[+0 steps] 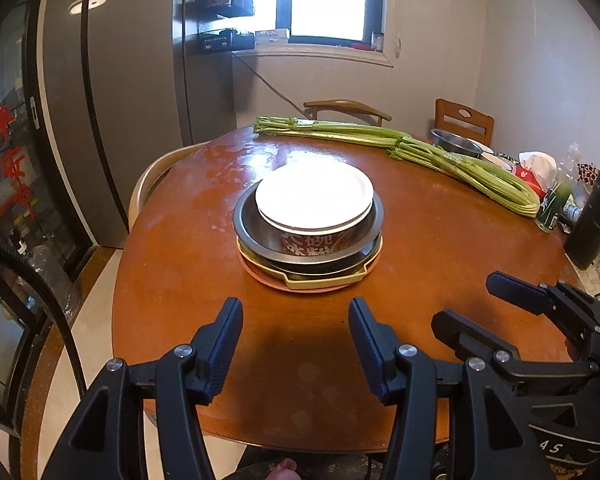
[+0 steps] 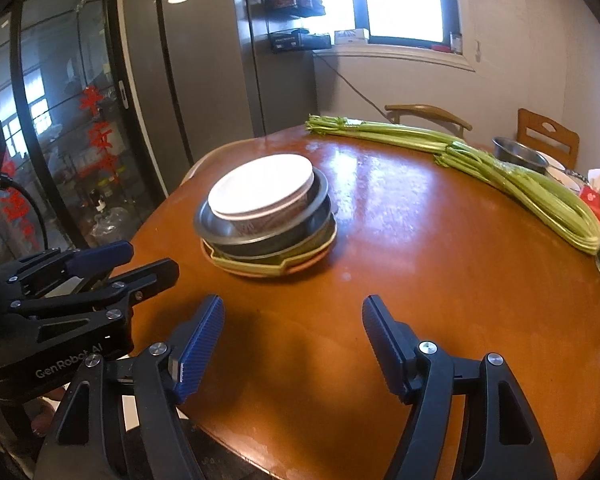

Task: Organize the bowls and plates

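Note:
A stack of dishes stands mid-table: a white-lidded paper bowl (image 1: 314, 196) with red print sits in steel bowls (image 1: 248, 224), on a yellow tray (image 1: 324, 280) and a pink plate (image 1: 260, 276). The stack also shows in the right wrist view (image 2: 266, 200). My left gripper (image 1: 296, 336) is open and empty, short of the stack, above the table's near edge. My right gripper (image 2: 294, 336) is open and empty, to the right of the left one; it also shows in the left wrist view (image 1: 476, 300). The left gripper also shows in the right wrist view (image 2: 148, 260).
Long celery bunches (image 1: 400, 140) lie across the far side of the round wooden table (image 1: 180, 280). A steel bowl (image 1: 456, 142), a tissue pack, bottles and a black flask (image 1: 596, 216) crowd the far right. Chairs stand around; a grey fridge (image 1: 132, 100) is at left.

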{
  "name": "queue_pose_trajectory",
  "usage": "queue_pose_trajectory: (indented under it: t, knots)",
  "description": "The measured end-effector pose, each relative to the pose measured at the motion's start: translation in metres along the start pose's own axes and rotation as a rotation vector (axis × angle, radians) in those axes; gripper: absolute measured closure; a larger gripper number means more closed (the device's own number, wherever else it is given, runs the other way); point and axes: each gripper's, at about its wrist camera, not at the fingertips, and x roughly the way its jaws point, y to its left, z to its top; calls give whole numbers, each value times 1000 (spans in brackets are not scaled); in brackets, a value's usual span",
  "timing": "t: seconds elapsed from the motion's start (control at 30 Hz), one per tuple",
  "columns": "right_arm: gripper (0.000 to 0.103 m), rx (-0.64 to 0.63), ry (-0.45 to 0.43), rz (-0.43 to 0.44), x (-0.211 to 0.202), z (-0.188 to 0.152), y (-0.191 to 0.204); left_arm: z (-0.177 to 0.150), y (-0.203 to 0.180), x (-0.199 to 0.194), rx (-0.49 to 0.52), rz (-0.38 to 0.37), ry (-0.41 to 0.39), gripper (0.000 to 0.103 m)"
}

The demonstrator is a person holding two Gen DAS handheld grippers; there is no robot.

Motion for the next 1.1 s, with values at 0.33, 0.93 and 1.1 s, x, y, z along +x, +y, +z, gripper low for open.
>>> queue_pose_trajectory:
  t: [0.33, 0.93, 1.1]
  knots:
    - [30, 11, -11, -7, -7, -6, 1, -5, -2, -9, 3, 17, -16, 47]
    - [30, 22, 2, -5, -5, -14, 2, -12, -1, -4, 4, 17, 8, 47]
    - [30, 24, 2, -5, -6, -16, 1, -15, -2, -2, 6, 17, 16, 47]
